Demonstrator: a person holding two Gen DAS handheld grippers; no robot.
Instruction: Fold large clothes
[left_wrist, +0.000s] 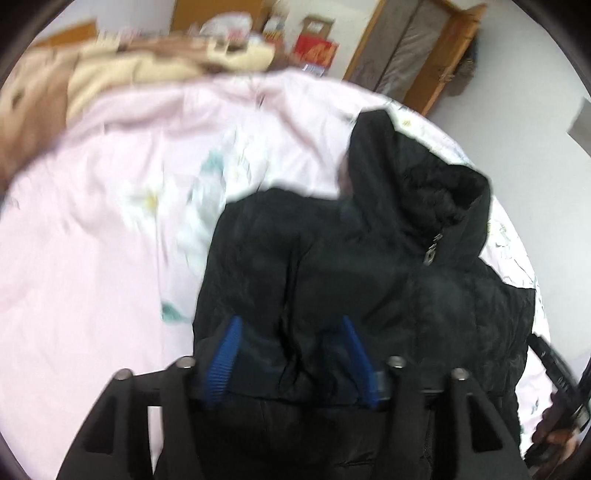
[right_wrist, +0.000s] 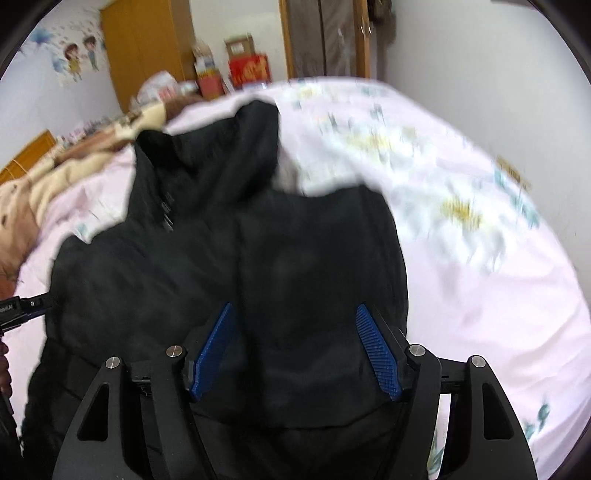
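- Left wrist view: a black quilted hooded jacket (left_wrist: 369, 266) lies spread on a pale pink floral bedsheet (left_wrist: 92, 240), hood (left_wrist: 406, 166) pointing away, a metal zipper pull (left_wrist: 430, 256) showing at the collar.
- The left gripper (left_wrist: 291, 328) hovers over the jacket's near edge, its blue ribbed pads (left_wrist: 223, 362) standing apart with black fabric between them; whether they touch the cloth cannot be told through the blur.
- This view alone catches a crumpled beige and brown blanket (left_wrist: 110, 74) across the far end of the bed, and the other tool's dark frame at the lower right edge, cut off.
- Right wrist view: the same jacket (right_wrist: 258, 258) fills the centre, hood (right_wrist: 255, 133) toward an orange wooden wardrobe (right_wrist: 147, 48).
- The right gripper (right_wrist: 295, 321) sits with blue pads (right_wrist: 376, 354) wide apart over the hem.
- Only here appear cartoon wall stickers (right_wrist: 74, 55) and red boxes (right_wrist: 251, 70); the sheet's print is smeared.
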